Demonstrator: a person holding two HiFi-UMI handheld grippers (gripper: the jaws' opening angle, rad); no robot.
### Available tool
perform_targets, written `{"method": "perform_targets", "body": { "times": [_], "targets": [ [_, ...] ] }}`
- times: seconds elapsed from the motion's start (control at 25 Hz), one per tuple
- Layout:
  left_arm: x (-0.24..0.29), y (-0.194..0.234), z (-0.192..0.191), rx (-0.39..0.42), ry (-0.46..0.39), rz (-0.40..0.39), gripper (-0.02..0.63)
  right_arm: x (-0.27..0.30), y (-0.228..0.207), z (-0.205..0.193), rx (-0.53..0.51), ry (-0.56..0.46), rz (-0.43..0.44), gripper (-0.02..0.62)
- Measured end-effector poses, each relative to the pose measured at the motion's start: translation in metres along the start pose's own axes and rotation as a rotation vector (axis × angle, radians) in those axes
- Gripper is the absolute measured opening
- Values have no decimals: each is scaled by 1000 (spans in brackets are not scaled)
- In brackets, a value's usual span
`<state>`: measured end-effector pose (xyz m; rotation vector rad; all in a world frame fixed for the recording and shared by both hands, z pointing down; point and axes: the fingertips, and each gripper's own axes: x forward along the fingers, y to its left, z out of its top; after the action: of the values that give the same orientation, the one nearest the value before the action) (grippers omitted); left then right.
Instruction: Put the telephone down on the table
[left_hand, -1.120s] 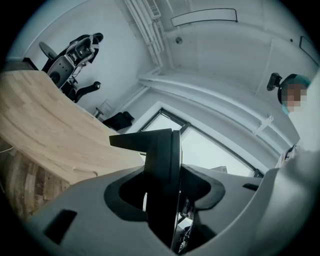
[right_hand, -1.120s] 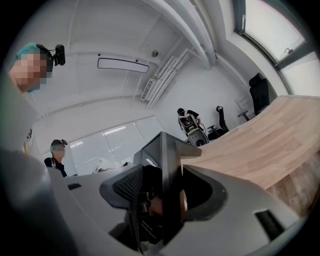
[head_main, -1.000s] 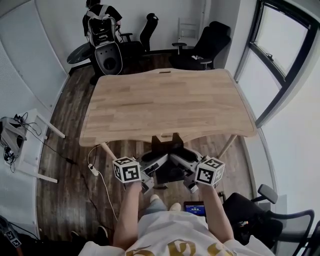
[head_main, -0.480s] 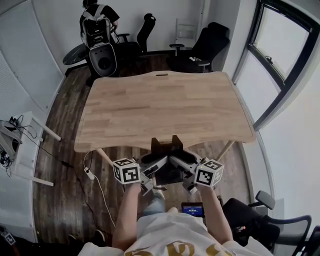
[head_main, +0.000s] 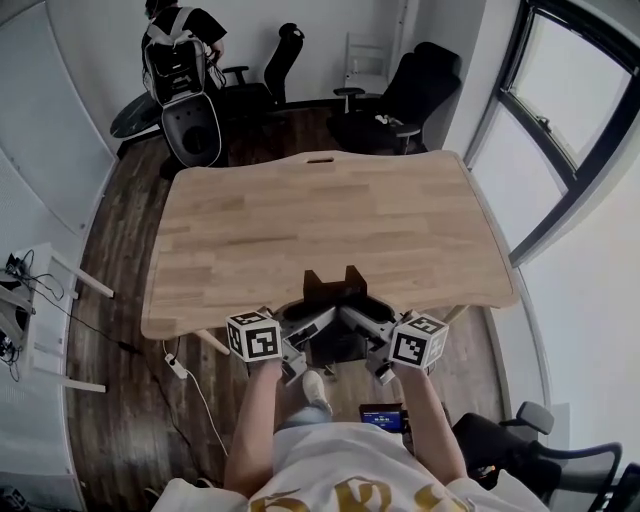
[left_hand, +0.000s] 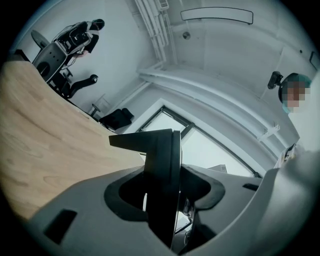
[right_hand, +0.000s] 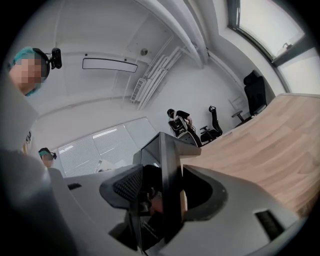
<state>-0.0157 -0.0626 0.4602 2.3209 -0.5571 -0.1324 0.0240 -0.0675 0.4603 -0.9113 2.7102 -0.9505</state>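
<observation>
the telephone (head_main: 333, 288) hangs just over the 6 o'clock edge of the surface (head_main: 320, 215), pinched from both sides. the left tongs (head_main: 306, 333) clamp it from 9 o'clock and the right tongs (head_main: 362, 333) from 3 o'clock, pads pressed on its black body. to do this well, carry it toward 12 o'clock over bare wood. keep both tongs level, lower until the base sits flat, then release both together.

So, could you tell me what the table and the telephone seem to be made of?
The table: wood, pale and matt, with visible plank strips and grain; possibly laminate. The telephone: probably hard plastic, black, smooth with a slight sheen on its flat edge.
</observation>
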Motion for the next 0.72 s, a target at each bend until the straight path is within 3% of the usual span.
{"method": "perform_targets", "body": {
  "times": [0.32,0.72],
  "targets": [
    [12,59,57,-11,21,-21,196,65,-36,34,12,-7,-33,244],
    [30,106,91,-4,68,-67,196,107,-73,54,27,-44,-88,244]
  ]
}}
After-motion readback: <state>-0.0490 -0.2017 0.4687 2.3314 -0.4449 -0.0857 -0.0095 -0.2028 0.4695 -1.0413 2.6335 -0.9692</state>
